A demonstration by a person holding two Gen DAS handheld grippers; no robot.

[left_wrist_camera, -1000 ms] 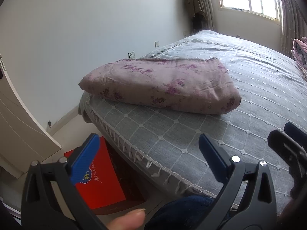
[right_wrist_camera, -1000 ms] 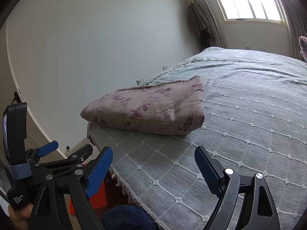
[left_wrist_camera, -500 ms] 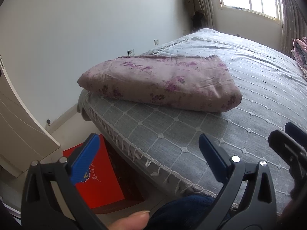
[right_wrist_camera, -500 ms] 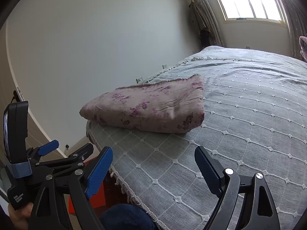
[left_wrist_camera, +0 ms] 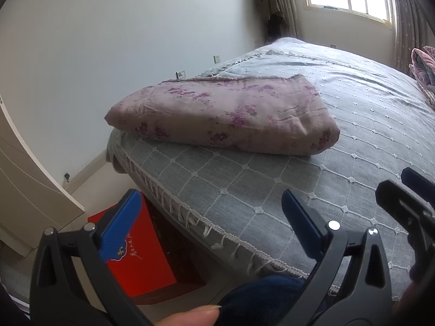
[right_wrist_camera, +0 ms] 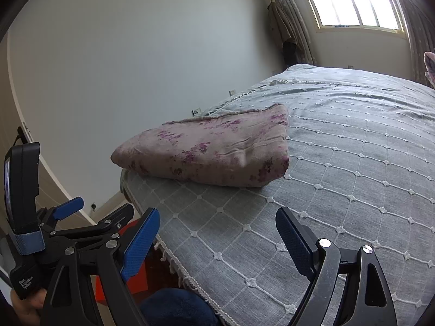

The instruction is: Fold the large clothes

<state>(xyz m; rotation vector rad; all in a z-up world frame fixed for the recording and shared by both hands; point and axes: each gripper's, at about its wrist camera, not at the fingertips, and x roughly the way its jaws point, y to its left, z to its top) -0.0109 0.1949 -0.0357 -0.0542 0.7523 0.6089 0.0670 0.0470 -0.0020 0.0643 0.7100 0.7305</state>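
Folded blanket (left_wrist_camera: 223, 116): a pinkish cloth with purple flowers is seen folded into a thick, flat bundle; it lies on the bed near the corner closest to the wall, with one end reaching almost to the bed's edge.
Bed cover (left_wrist_camera: 272, 190): a grey quilted cover with a white diamond pattern and a white fringe along the edge is spread over the bed; the bundle rests directly on it.
Left gripper (left_wrist_camera: 209, 222): its blue-padded jaws are held wide apart with nothing between them; it is held above the bed's near edge, well apart from the bundle.
Right gripper (right_wrist_camera: 217, 241): its jaws are likewise spread wide and empty; it is held over the near part of the cover, apart from the bundle.
Red box (left_wrist_camera: 136, 260): it is seen on the floor just beside the bed's near corner.
Finger (left_wrist_camera: 187, 316): a fingertip is seen at the bottom edge of the left view, beside dark blue fabric.
Window (right_wrist_camera: 359, 0): bright light comes in at the far end of the room, with curtains at both sides.
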